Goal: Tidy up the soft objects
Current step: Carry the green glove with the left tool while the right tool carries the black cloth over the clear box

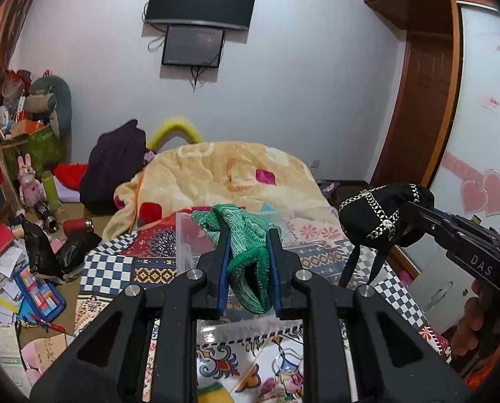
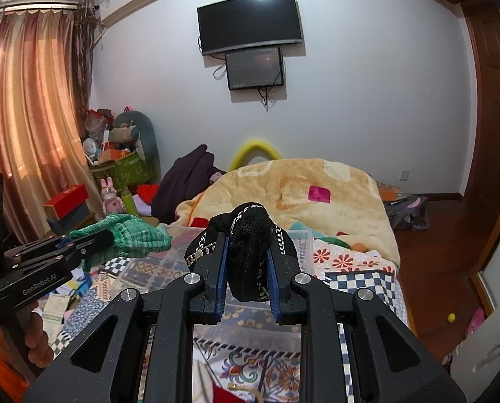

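I have one soft item in each hand, both lifted above the bed, so the picking-up is done and the putting-away is what remains. My left gripper [image 1: 249, 268] is clamped on a green knitted piece [image 1: 246, 235], which bunches between the blue pads and flops forward toward 12 o'clock. My right gripper [image 2: 246, 268] is squeezed on a black cap with silver chain trim [image 2: 248, 231]; in the left wrist view that cap [image 1: 384, 215] hangs out at 3 o'clock with two black straps dangling below it.

Straight ahead at 12 o'clock, just past both sets of fingers, a clear plastic storage box [image 2: 302, 235] sits on the patchwork quilt [image 2: 361, 278]. I judge it to be where these go. Its walls are see-through and my own loads cover much of the opening, so I cannot tell what, if anything, is already inside.

Beyond it lies a cream fleece blanket [image 1: 223, 171], heaped at the far end of the bed. Neither item is over the box mouth clearly enough to call it placed; both drops are left to do.
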### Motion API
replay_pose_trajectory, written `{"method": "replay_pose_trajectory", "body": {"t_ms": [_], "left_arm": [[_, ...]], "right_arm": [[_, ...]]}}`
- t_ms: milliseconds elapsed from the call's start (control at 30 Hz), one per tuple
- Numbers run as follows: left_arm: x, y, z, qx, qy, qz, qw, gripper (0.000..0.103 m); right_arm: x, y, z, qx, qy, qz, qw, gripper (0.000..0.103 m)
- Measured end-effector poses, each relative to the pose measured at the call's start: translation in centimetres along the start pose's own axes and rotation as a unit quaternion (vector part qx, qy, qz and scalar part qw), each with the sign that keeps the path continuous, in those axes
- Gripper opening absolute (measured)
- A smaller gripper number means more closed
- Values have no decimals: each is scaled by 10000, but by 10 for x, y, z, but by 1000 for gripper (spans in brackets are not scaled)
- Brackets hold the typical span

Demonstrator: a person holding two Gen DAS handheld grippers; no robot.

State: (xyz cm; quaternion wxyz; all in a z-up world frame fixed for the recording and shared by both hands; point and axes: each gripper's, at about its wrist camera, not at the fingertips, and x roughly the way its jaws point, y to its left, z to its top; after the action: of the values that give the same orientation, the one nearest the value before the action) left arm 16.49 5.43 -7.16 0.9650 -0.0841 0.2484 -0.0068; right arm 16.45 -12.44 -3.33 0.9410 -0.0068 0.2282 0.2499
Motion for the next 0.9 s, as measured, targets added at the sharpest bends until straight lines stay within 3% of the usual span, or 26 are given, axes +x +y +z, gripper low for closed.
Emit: {"method": "replay_pose_trajectory", "body": {"t_ms": [500, 900], "left_arm": [[83, 4, -9, 115, 948, 202, 9952, 20], [111, 3, -17, 184, 1431, 215, 9893, 20]], "right_arm": [[64, -1, -14, -155, 907, -12, 9958, 18], [92, 12, -27, -545, 1531, -29, 9867, 22]]}}
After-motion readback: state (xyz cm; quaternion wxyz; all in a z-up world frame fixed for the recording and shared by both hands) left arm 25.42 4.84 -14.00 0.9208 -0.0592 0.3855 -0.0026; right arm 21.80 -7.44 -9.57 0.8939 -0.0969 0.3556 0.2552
